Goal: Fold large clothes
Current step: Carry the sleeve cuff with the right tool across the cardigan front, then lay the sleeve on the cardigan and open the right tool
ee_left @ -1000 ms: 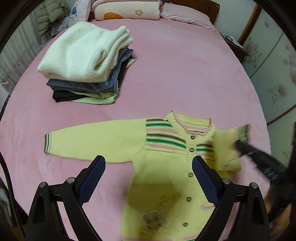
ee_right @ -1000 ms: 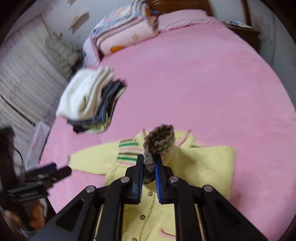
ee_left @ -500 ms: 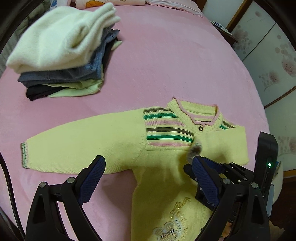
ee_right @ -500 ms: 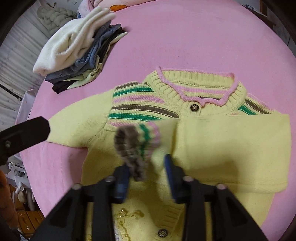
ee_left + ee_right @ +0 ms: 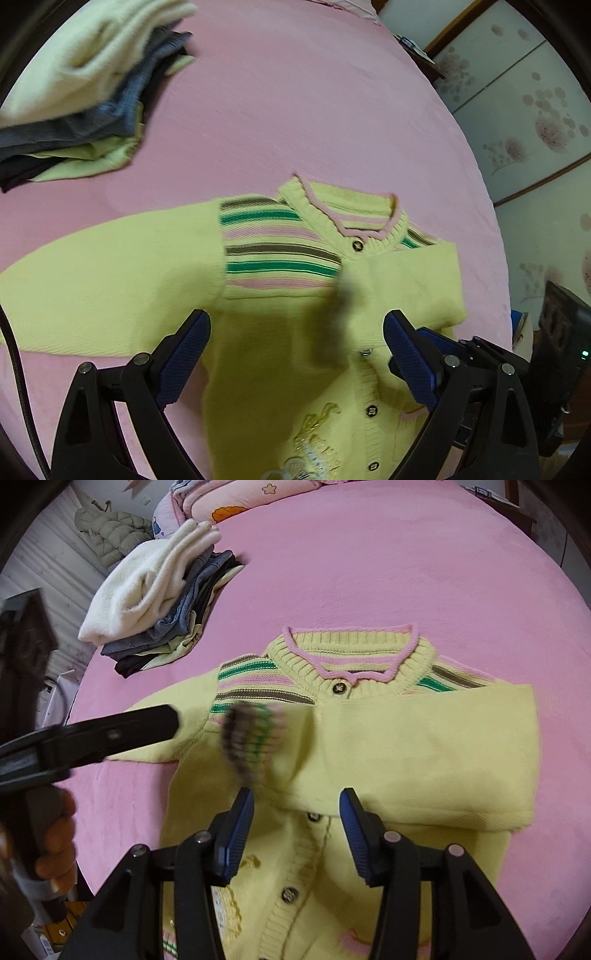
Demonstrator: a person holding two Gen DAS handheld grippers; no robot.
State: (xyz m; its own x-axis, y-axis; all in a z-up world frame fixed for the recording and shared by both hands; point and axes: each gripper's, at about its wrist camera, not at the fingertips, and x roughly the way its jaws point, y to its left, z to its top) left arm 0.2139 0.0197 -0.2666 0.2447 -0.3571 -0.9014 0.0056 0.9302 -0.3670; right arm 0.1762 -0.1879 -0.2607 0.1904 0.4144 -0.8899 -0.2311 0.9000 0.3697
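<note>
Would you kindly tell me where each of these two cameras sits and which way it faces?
Left wrist: on the left claw, looking steeply down at the yellow knitted cardigan; its own open blue-padded fingers show.
Right wrist: on the right claw, looking down at the folded-over sleeve; the person's hand shows.
Shared: the cardigan, pink bedspread, stack of folded clothes.

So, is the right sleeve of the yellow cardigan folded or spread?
Folded: the right sleeve lies across the cardigan's chest, its striped cuff near the middle.
</note>
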